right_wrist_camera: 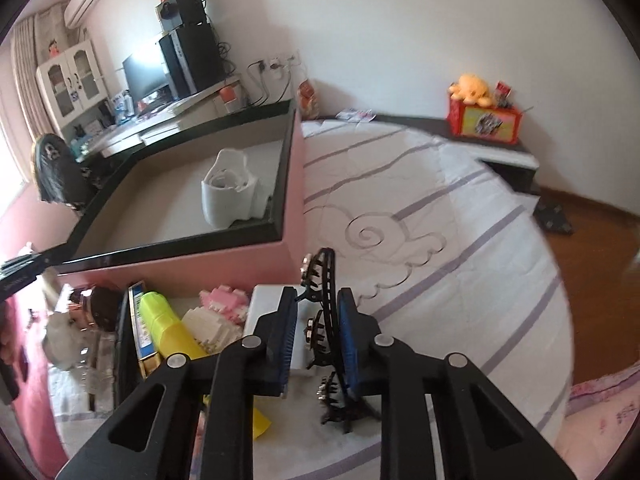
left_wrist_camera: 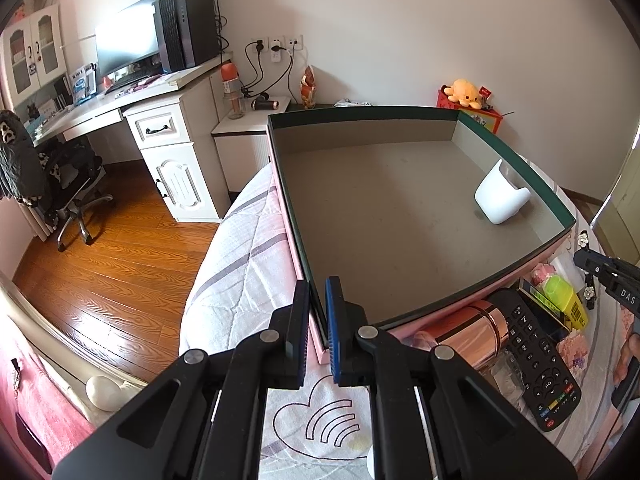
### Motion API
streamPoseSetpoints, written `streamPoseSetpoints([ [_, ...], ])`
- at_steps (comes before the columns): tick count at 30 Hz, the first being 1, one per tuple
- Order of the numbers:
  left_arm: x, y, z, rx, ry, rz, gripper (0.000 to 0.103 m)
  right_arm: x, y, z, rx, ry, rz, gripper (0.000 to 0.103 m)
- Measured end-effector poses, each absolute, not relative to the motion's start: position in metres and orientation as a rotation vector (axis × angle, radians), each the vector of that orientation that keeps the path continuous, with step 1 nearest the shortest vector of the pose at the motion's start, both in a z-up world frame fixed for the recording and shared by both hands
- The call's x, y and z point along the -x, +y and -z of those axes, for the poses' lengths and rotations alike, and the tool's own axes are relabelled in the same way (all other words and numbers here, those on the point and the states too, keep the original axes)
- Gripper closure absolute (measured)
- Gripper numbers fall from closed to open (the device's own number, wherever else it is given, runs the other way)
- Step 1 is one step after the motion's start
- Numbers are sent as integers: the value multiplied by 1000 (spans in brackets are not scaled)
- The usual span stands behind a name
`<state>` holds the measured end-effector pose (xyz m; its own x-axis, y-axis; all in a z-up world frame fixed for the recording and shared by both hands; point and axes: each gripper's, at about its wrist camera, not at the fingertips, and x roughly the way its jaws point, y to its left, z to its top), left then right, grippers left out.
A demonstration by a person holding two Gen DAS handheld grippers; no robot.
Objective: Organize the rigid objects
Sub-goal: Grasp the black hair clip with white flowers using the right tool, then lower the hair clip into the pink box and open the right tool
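A wide, shallow cardboard box (left_wrist_camera: 400,216) sits on the quilted bed (right_wrist_camera: 440,240) — pink outside, dark green rim, plain grey board within. The left gripper (left_wrist_camera: 317,332) is clamped tight on the box's near corner wall, black pads pressing either side. Inside, near the right wall, stands a smooth white plastic holder (left_wrist_camera: 502,196). Against the box's near wall lies a heap: a shiny copper-coloured cylinder (left_wrist_camera: 476,328), a black remote (left_wrist_camera: 536,364), a yellow-green bottle (right_wrist_camera: 168,328), pink blocky toys (right_wrist_camera: 224,300). The right gripper (right_wrist_camera: 318,340) has its jaws drawn narrow about a black toothed hair clip (right_wrist_camera: 326,320) studded with small stones — its curved spine lies against the right blue ribbed pad.
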<state>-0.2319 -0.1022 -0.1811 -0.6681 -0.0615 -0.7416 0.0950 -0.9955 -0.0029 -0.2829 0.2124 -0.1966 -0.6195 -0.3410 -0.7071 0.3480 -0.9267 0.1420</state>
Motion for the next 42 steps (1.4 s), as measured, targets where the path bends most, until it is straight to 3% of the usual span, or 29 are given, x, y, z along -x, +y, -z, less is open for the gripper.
streamPoseSetpoints([
  [17, 230, -103, 182, -1236, 72, 2787, 96, 292, 156, 120, -794, 53, 2687, 84],
  [32, 231, -100, 183, -1233, 58, 2795, 96, 304, 91, 154, -867, 107, 2551, 83],
  [35, 231, -100, 183, -1233, 47, 2796, 96, 304, 93, 155, -871, 104, 2554, 69],
  [37, 231, -100, 182, -1237, 44, 2799, 95, 301, 96, 154, -859, 113, 2573, 49],
  [42, 233, -101, 181, -1246, 32, 2806, 95, 291, 109, 147, -848, 117, 2624, 48],
])
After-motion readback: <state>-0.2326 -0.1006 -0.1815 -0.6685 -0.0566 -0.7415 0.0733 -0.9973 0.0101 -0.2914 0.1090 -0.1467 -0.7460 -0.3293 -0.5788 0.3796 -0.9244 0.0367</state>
